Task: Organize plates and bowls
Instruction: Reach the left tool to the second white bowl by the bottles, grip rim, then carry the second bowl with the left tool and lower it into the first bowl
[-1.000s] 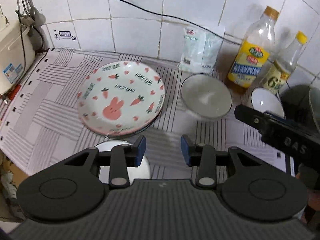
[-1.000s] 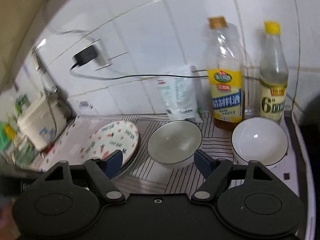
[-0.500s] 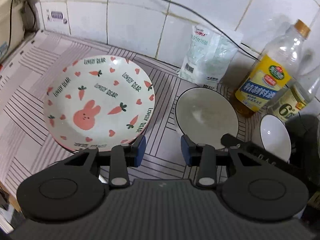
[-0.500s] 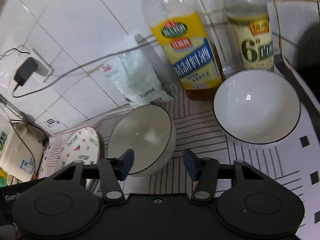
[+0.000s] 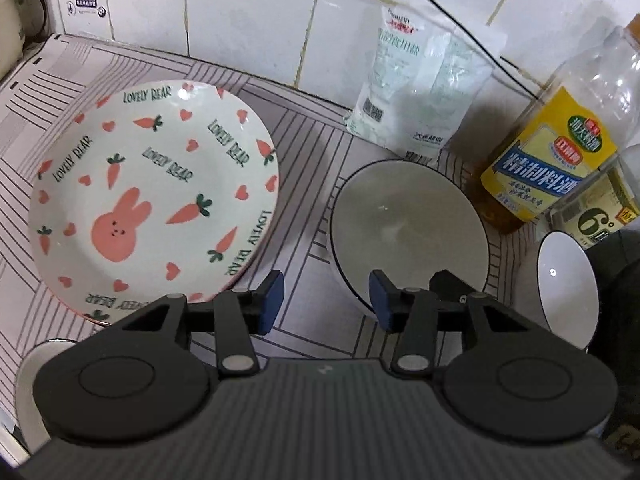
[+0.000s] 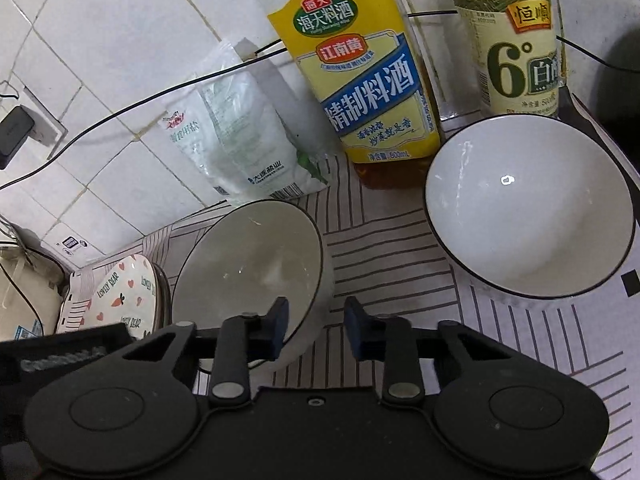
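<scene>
On your left lies the rabbit plate (image 5: 154,196), flat on the striped mat (image 5: 308,148), and in the right wrist view it seems to rest on top of other plates, so this pile is probably already arranged and you can leave it. Your left gripper (image 5: 326,300) hovers over the mat between this plate and the grey bowl (image 5: 408,236), with its jaws apart and nothing between them; keep it there, away from the rim of the plate, or use it only to steady things. The step in hand belongs, I think, to your right gripper (image 6: 316,328): its jaws are moderately open and its left finger is already over the inside of the grey bowl (image 6: 248,268), while the other finger is outside the wall, so the near rim stands between them. Lower a little so the pads cover more of the wall, then close slowly and firmly, because a glazed rim can slip. Lift straight up before you move to the right, where the white bowl (image 6: 528,208) waits just in front of the cooking wine bottle (image 6: 360,80) and the vinegar bottle (image 6: 516,40). Place the grey bowl down into it gently and centred, and do not swing wide, because the bottles and the salt bag (image 6: 236,140) are near and could fall.
</scene>
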